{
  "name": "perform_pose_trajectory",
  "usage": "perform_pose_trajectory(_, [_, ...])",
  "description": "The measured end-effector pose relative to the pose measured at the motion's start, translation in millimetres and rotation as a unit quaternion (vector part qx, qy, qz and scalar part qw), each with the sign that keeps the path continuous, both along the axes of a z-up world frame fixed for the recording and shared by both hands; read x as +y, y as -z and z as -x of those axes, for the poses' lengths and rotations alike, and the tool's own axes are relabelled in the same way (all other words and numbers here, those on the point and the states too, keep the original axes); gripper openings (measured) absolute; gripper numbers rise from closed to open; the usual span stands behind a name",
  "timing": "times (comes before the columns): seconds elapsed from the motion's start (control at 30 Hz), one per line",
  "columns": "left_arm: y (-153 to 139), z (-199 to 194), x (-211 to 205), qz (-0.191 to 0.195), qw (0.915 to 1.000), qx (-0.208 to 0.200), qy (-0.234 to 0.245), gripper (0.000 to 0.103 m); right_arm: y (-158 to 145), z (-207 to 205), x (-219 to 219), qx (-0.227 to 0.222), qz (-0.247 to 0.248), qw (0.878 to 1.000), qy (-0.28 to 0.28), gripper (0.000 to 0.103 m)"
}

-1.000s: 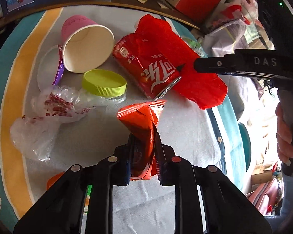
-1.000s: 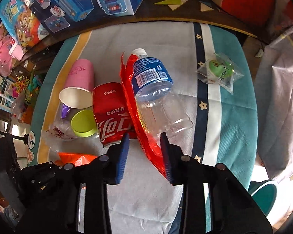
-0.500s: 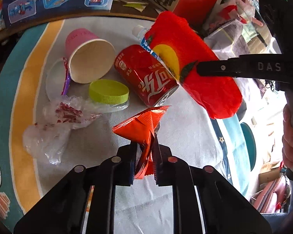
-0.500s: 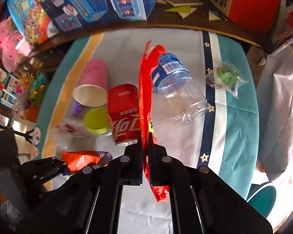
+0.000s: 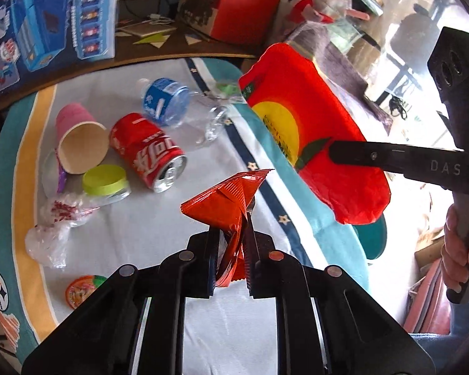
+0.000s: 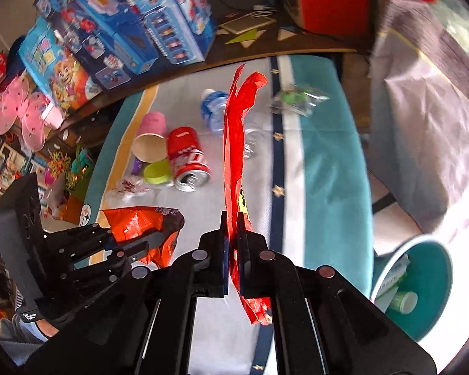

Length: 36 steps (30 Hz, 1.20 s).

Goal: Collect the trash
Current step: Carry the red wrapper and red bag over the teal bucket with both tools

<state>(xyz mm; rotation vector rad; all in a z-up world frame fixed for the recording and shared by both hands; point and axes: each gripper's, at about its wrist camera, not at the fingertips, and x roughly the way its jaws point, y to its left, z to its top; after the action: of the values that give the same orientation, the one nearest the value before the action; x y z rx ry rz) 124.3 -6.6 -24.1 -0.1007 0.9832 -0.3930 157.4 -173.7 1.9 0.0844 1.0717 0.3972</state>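
Two grippers loaded: left gripper (image 5: pixel 231 265) clamps an orange snack wrapper (image 5: pixel 228 200), right gripper (image 6: pixel 233 259) pinches a red bag (image 6: pixel 234 143), both clear of the table. Teal bin (image 6: pixel 434 284) apparently holds some trash. Remaining: cola can (image 5: pixel 147 153), water bottle (image 5: pixel 168 101), pink paper cup (image 5: pixel 78 137), plastic film (image 5: pixel 50 237).

Trash lies clustered on a cloth (image 5: pixel 159 228), two wrappers held above it.
A cup (image 5: pixel 78 137) lies left of a can (image 5: pixel 147 153), a bottle (image 5: pixel 172 103) behind, a lid (image 5: pixel 104 181) and bag (image 5: pixel 53 231) in front; a bin (image 6: pixel 422 284) stands off the cloth's right edge.
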Motion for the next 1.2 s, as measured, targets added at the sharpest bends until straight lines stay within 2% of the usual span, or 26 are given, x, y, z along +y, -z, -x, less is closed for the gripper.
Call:
perform_pose_trajectory(0.17, [-5, 0, -56, -0.009, 0.9985, -0.003, 0.054, 0.015, 8, 26, -65, 0.002, -0.017, 0.998, 0.056, 0.004])
perform_pose_trajectory(0.33, [-4, 0, -121, -0.019, 0.993, -0.003, 0.116, 0.015, 16, 56, -133, -0.001, -0.031, 0.993, 0.117, 0.004])
perform_pose_trajectory(0.53, [3, 8, -204, -0.037, 0.9793, 0.002, 0.199, 0.015, 35, 92, -214, 0.009, -0.044, 0.979, 0.2, 0.004])
perform_pose_trajectory(0.67, [15, 10, -249, -0.045, 0.9705, 0.015, 0.237, 0.015, 53, 107, -256, 0.026, -0.057, 0.968, 0.242, 0.004])
perform_pose_trajectory(0.83, [30, 8, -288, -0.049, 0.9632, 0.031, 0.263, 0.015, 74, 114, -287, 0.046, -0.072, 0.962, 0.259, 0.004])
perform_pose_trajectory(1.03, [46, 5, -320, -0.055, 0.9565, 0.046, 0.283, 0.016, 85, 118, -309, 0.058, -0.083, 0.957, 0.272, 0.005])
perform_pose_trajectory(1.13, [57, 0, -333, -0.061, 0.9546, 0.055, 0.286, 0.023, 88, 119, -315, 0.063, -0.084, 0.955, 0.277, 0.005])
perform_pose_trajectory(1.2, [63, -2, -341, -0.065, 0.9542, 0.056, 0.286, 0.035, 91, 119, -318, 0.068, -0.084, 0.954, 0.28, 0.005])
